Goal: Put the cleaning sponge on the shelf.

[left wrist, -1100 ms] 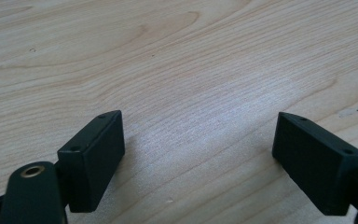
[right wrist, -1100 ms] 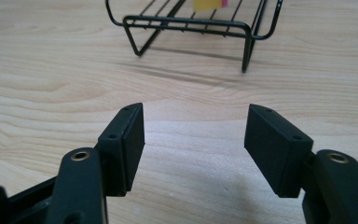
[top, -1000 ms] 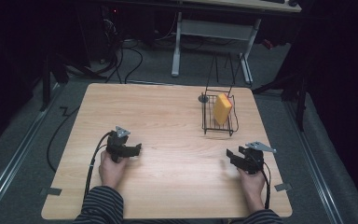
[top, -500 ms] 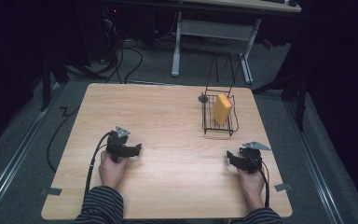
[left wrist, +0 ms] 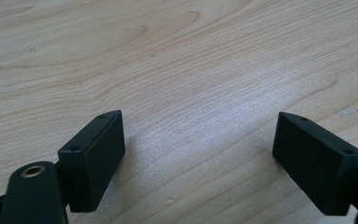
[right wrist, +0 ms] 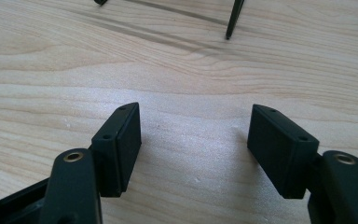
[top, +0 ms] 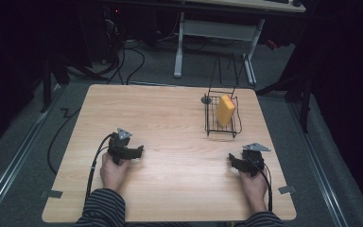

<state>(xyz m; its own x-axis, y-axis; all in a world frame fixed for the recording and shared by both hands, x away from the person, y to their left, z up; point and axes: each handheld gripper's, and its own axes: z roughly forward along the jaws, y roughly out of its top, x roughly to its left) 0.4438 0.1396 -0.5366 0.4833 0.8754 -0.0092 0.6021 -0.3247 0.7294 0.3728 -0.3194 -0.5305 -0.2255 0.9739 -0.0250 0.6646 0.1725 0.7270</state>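
Words: we can read none on the tabletop.
Numbers or signs: we see none.

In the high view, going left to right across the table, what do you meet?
Left tool with open jaws → small dark round disc → black wire basket holding a yellow sponge → right tool, jaws just opening, nothing between them.
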